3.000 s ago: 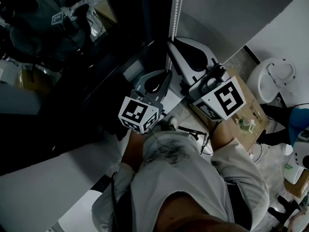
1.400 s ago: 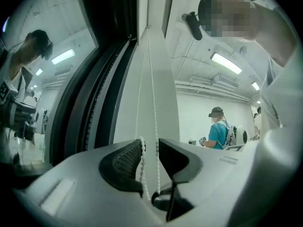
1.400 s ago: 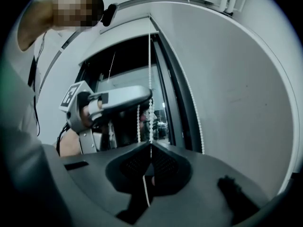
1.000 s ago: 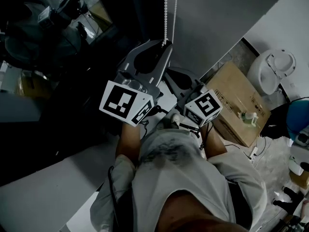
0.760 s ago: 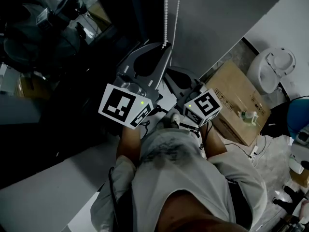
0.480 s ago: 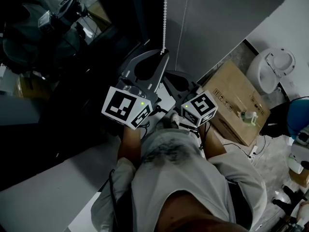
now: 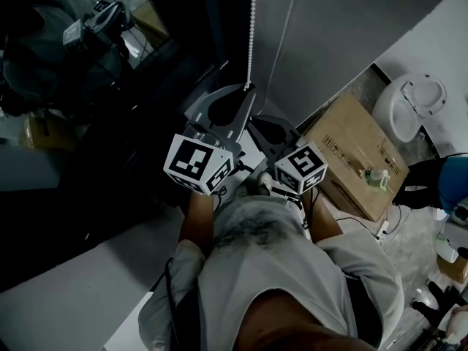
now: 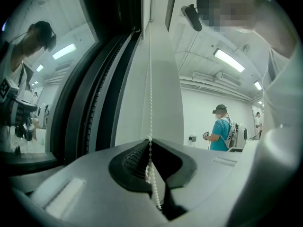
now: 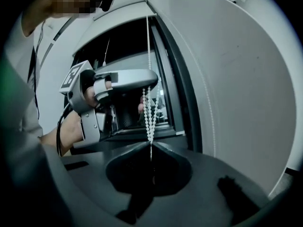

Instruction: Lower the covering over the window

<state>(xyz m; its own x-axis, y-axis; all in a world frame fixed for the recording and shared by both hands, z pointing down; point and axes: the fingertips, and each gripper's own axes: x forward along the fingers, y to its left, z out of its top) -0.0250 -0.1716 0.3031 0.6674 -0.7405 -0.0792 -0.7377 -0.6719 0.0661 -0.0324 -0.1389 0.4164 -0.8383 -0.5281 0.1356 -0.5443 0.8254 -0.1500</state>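
Fingers (image 8: 94, 169) of the left gripper (image 8: 150, 140), just closed, and of the right gripper (image 9: 150, 144) are clamped on the bead cord (image 8: 150, 79) beside the window (image 9: 124, 41). Dark glass is seen uncovered, with no blind in sight; most of the lowering is judged left.

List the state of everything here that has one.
left gripper, jaws have just been closing, now shut on the bead chain
right gripper, shut on the chain's other strand
bead chain, both strands pulled straight
window, glass uncovered where it shows
cardboard box, closed, on the floor
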